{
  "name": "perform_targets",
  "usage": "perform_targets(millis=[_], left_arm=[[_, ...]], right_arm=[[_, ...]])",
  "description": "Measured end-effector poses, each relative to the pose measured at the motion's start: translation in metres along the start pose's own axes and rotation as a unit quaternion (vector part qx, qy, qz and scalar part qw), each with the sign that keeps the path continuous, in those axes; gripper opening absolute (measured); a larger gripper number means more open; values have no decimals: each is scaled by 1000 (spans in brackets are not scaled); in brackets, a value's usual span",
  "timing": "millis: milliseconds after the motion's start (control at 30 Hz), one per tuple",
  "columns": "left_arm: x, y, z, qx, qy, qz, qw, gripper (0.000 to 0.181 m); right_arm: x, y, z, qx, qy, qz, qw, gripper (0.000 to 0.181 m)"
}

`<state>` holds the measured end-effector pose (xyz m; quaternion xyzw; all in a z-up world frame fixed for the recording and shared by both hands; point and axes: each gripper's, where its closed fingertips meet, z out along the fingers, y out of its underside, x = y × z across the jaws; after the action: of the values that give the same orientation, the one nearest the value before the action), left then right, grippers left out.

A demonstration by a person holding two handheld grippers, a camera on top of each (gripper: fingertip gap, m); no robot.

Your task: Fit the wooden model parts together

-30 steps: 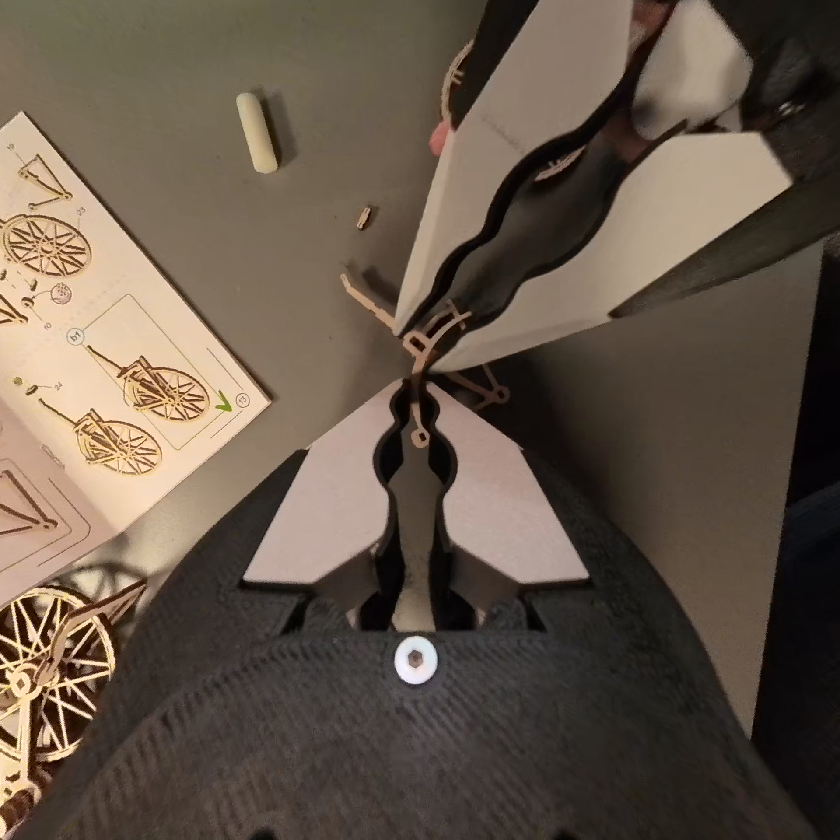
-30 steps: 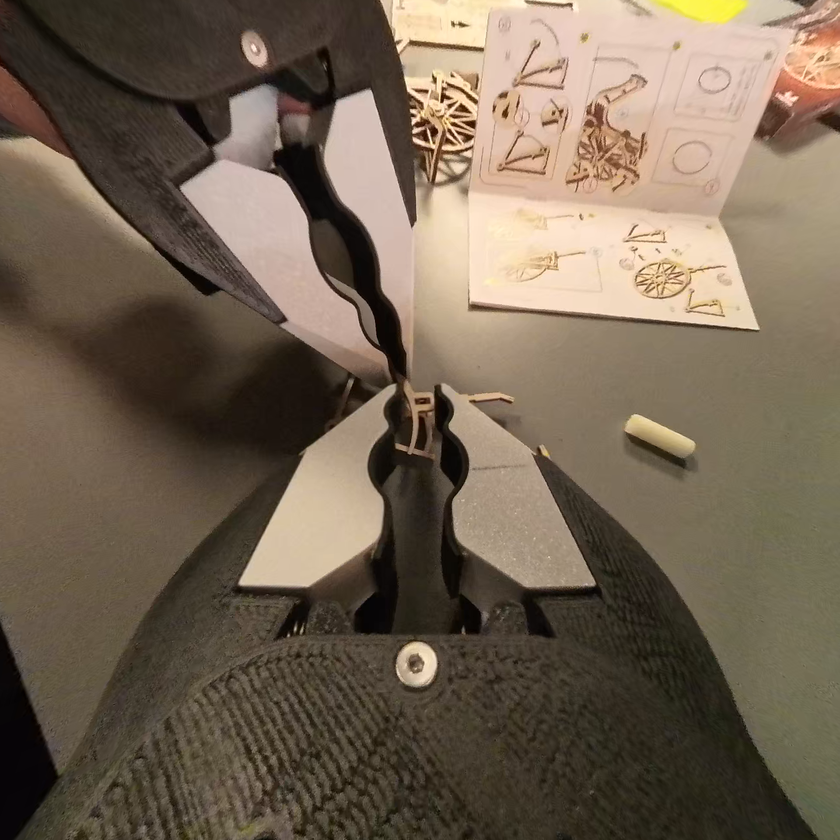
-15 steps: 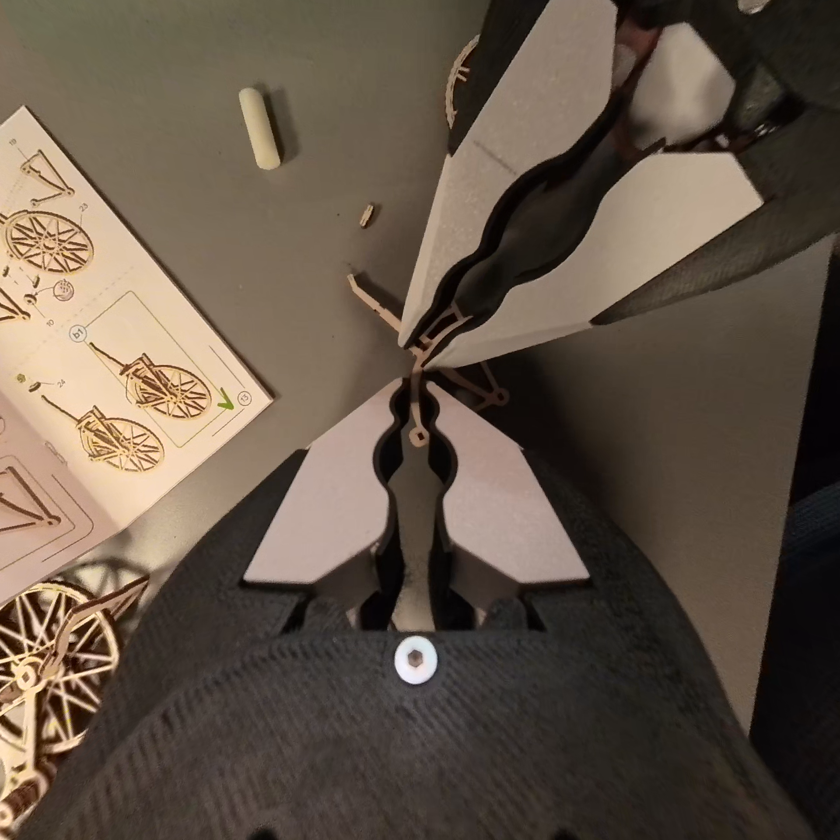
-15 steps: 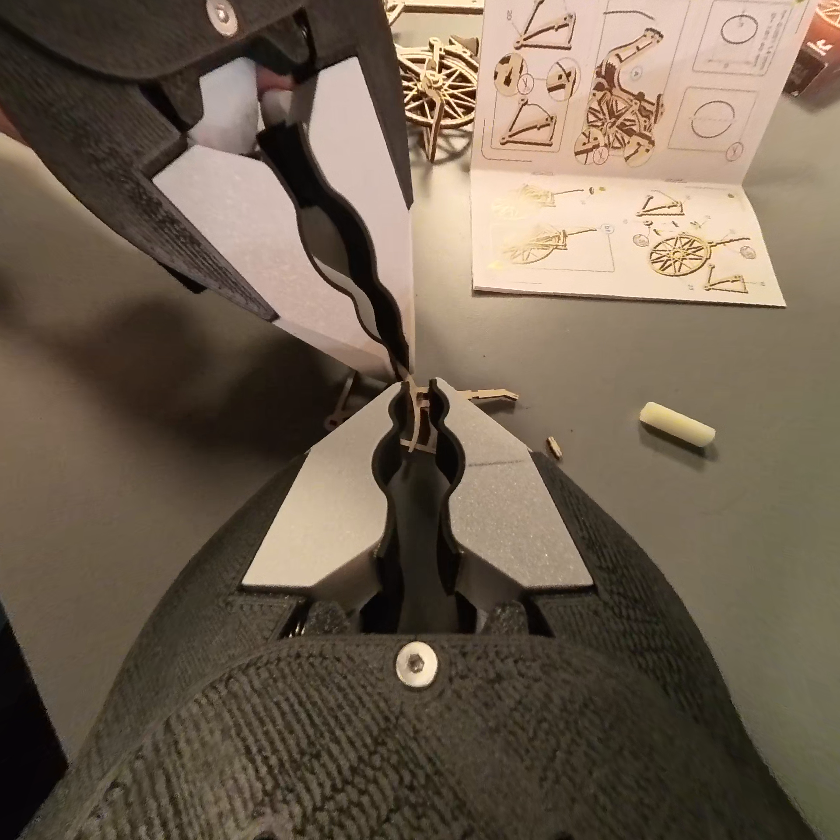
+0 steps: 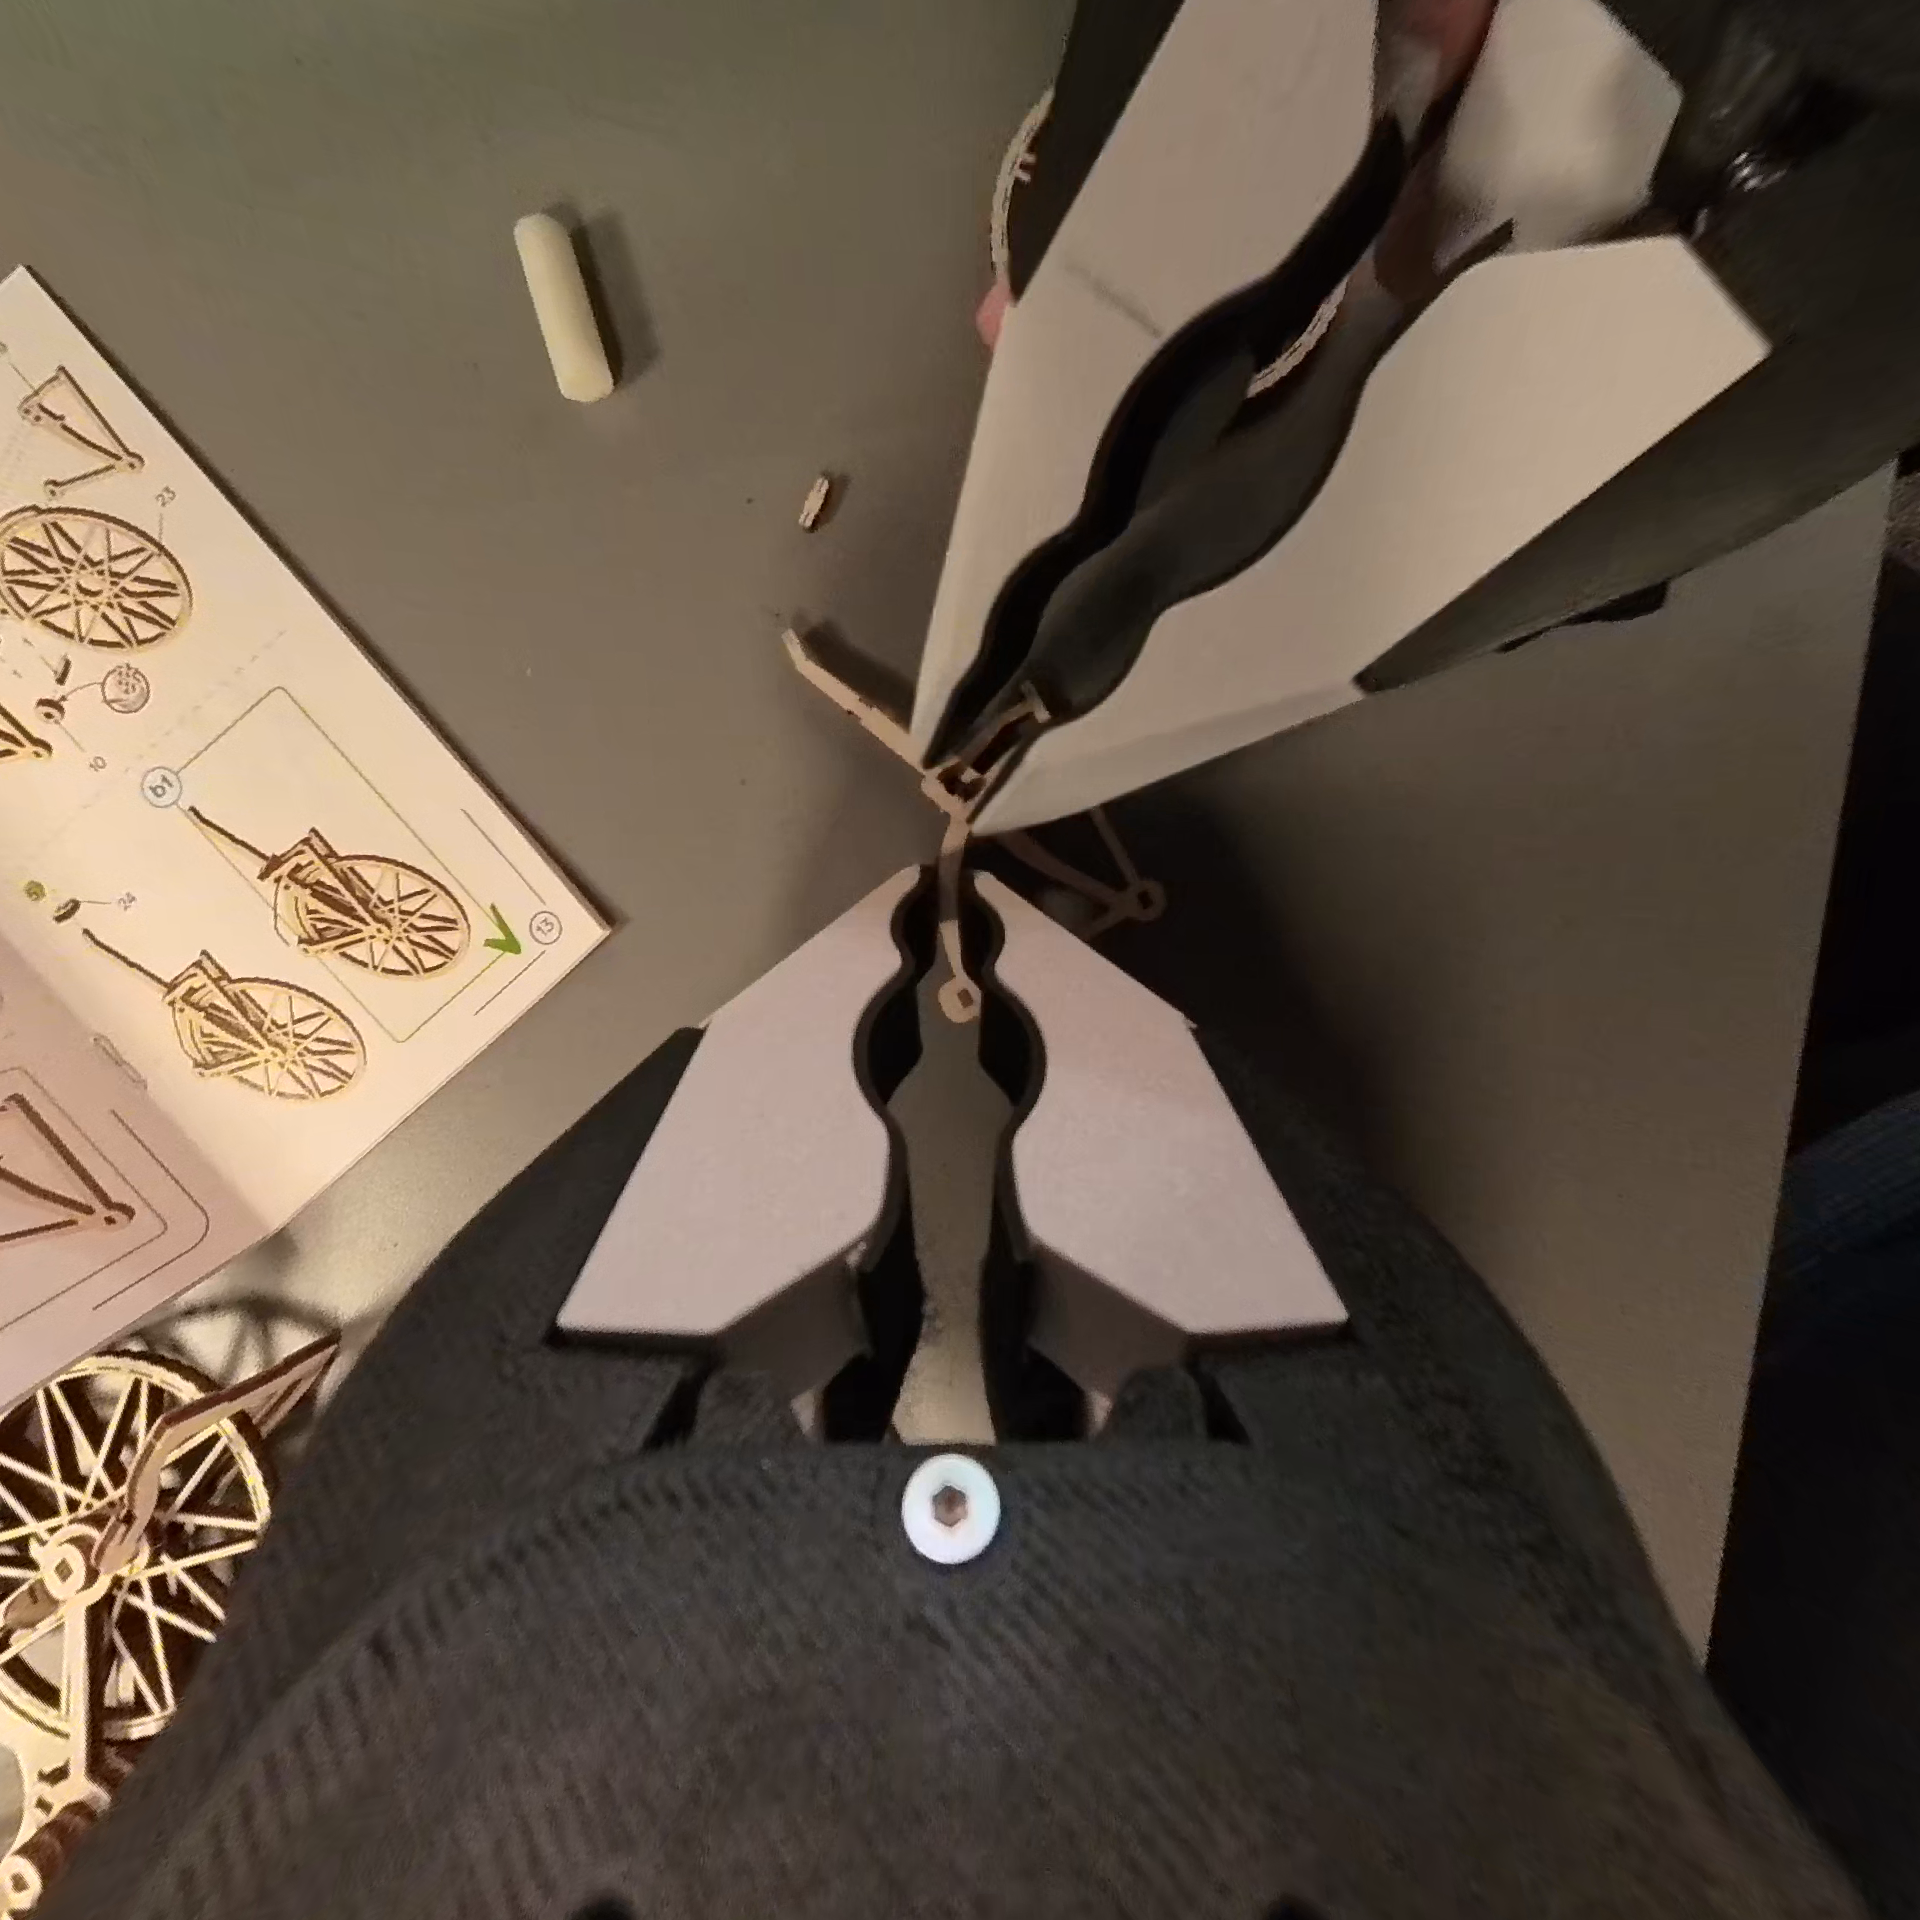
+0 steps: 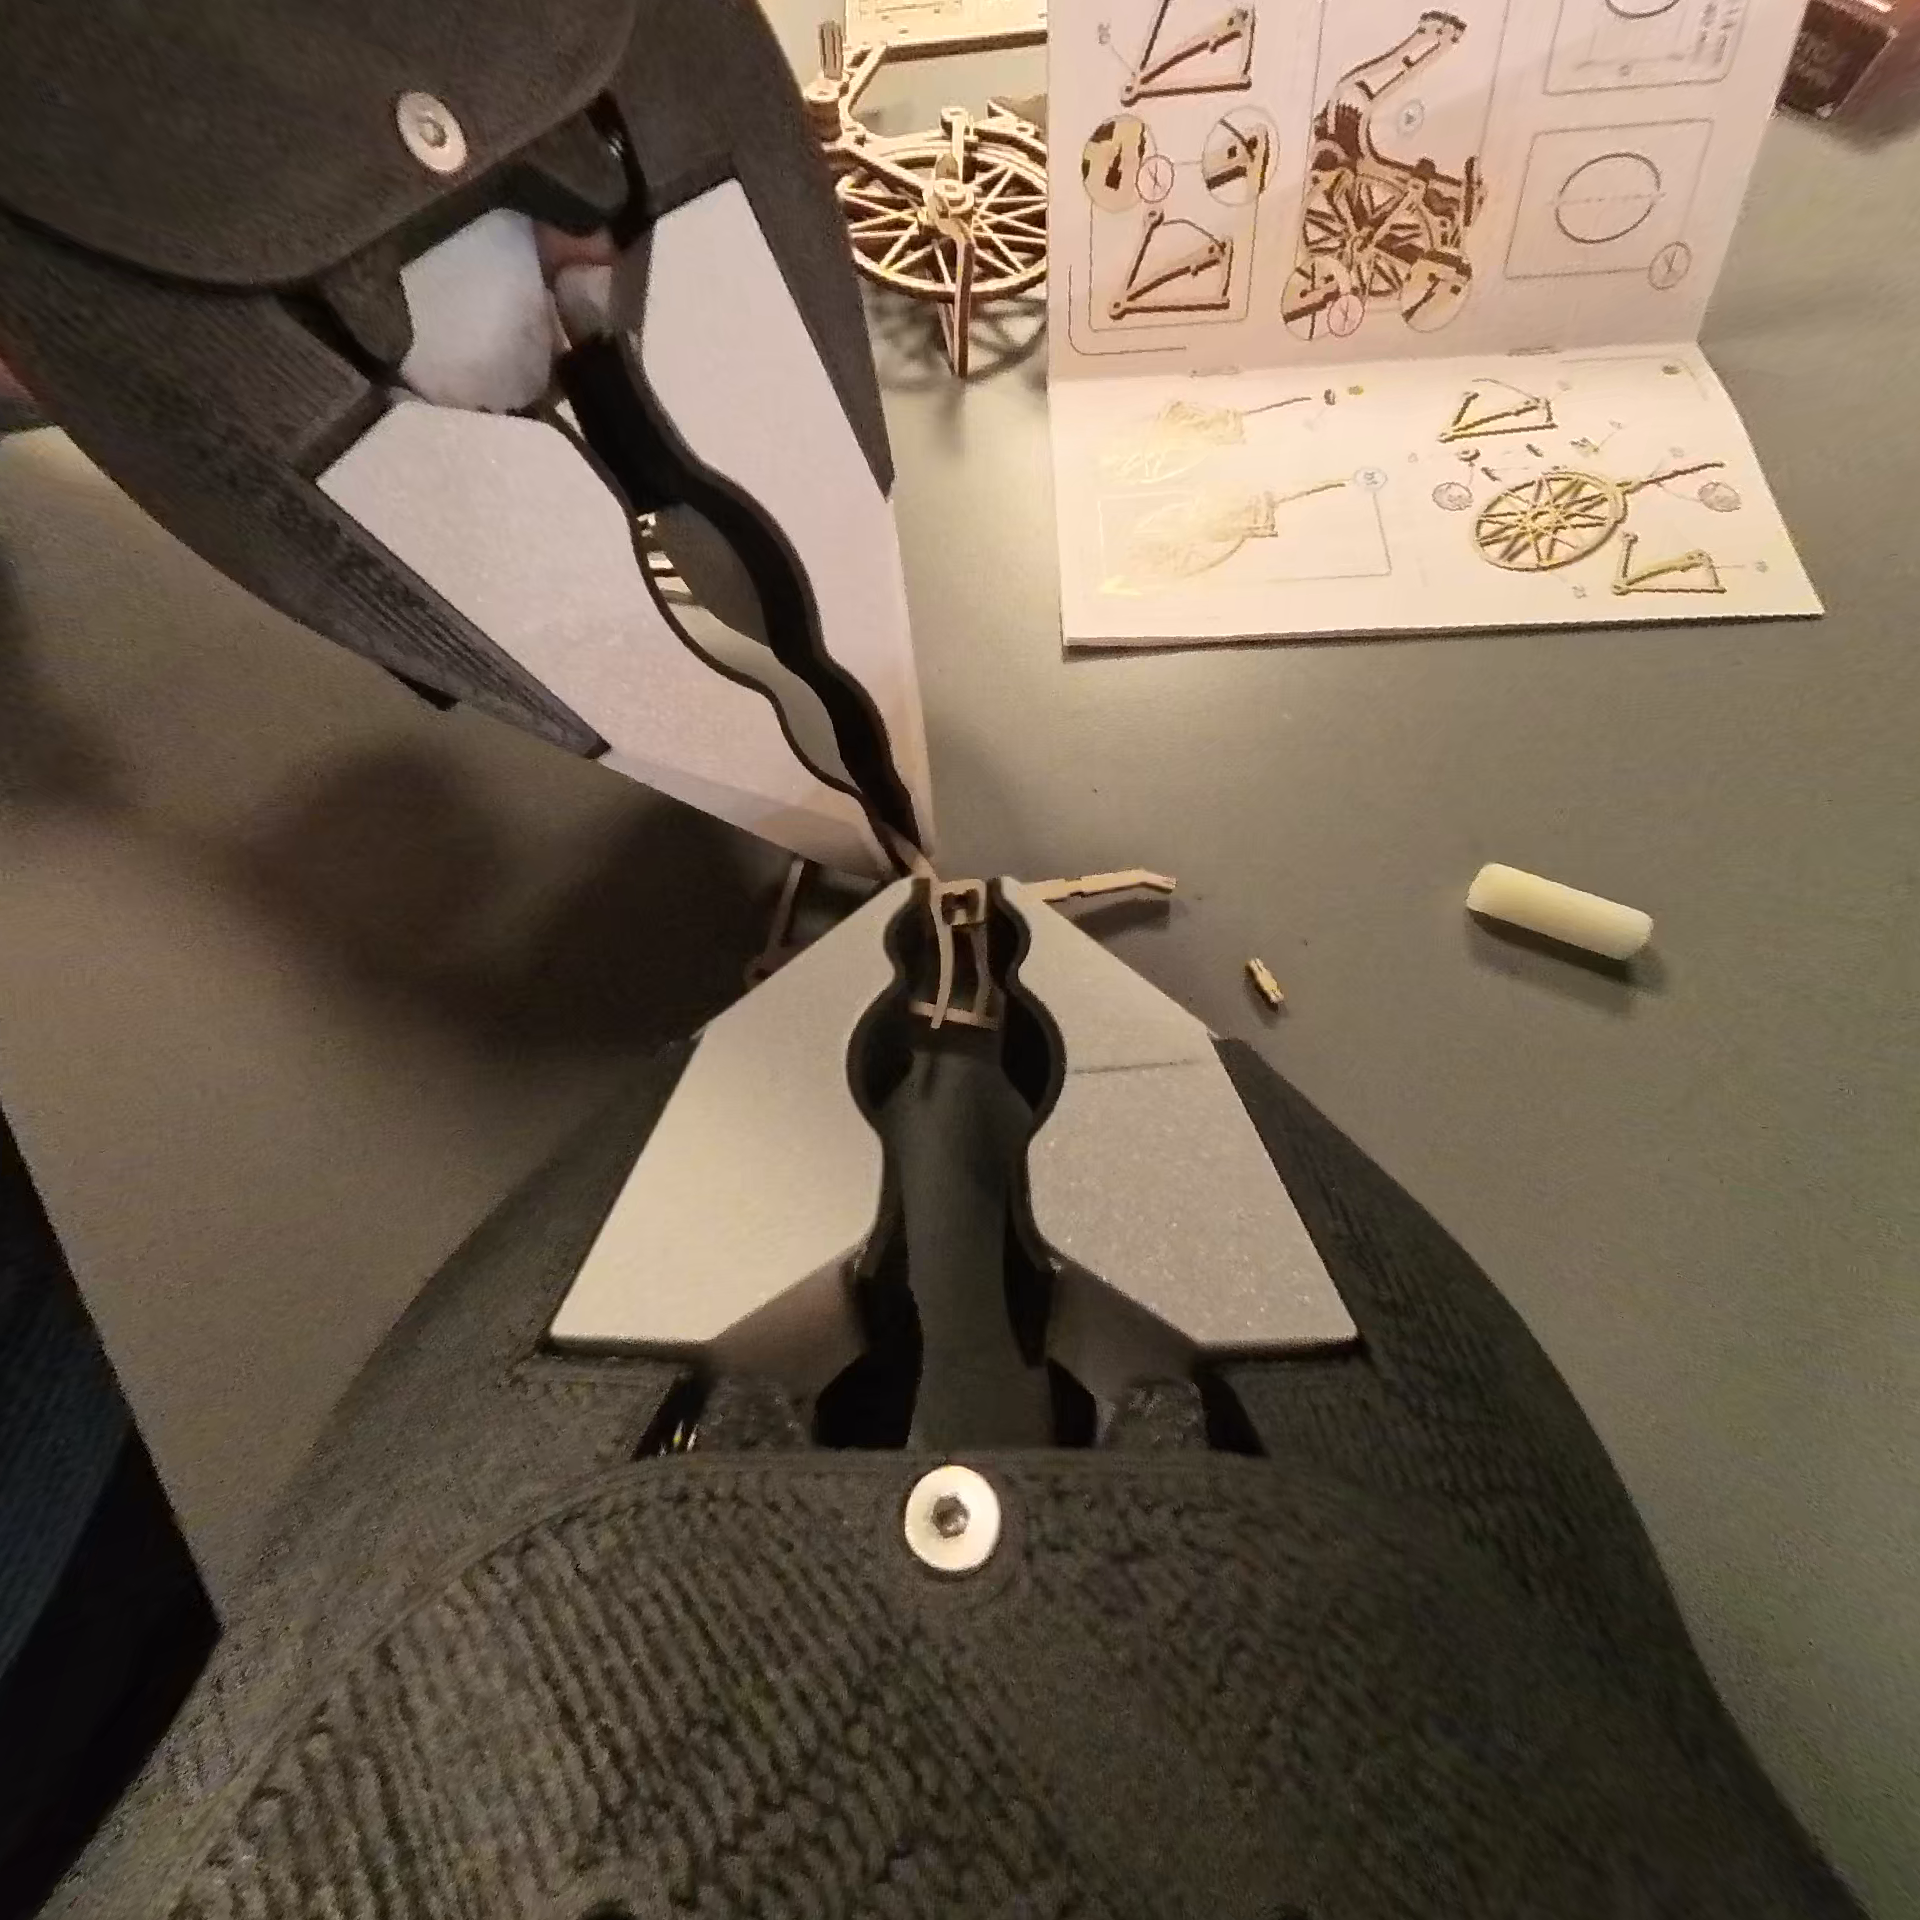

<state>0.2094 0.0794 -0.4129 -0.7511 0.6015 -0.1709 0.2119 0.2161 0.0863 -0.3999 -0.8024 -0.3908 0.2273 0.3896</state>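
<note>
Wooden strip (image 5: pixel 952 940), thin, with a square-holed end: left tool (image 5: pixel 948 878) is pinching it, long axis running along the fingers, tip toward the bracket (image 6: pixel 958 951). Right tool (image 6: pixel 956 896) is clamping that bracket above the surface (image 6: pixel 1455 1091). Tips have been closing together over the last second; joint is nearly meeting.

A thin, pale wooden strip (image 5: pixel 951 940) with a small square eyelet at its near end is pinched at the left gripper's (image 5: pixel 948 883) tips. Its far end meets a small bracket-shaped wooden frame (image 6: pixel 958 951), clamped between the right gripper's (image 6: pixel 954 894) fingertips directly opposite.
</note>
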Motion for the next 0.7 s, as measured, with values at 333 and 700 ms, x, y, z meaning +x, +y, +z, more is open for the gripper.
perform_targets(millis=[333, 700], left_arm=[[0, 0, 0, -2, 5, 5, 1000, 3], [-1, 2, -4, -2, 20, 4, 1000, 17]], right_arm=[[0, 3, 1, -8, 6, -17, 1000, 7], [-1, 5, 3, -88, 4, -54, 995, 7]])
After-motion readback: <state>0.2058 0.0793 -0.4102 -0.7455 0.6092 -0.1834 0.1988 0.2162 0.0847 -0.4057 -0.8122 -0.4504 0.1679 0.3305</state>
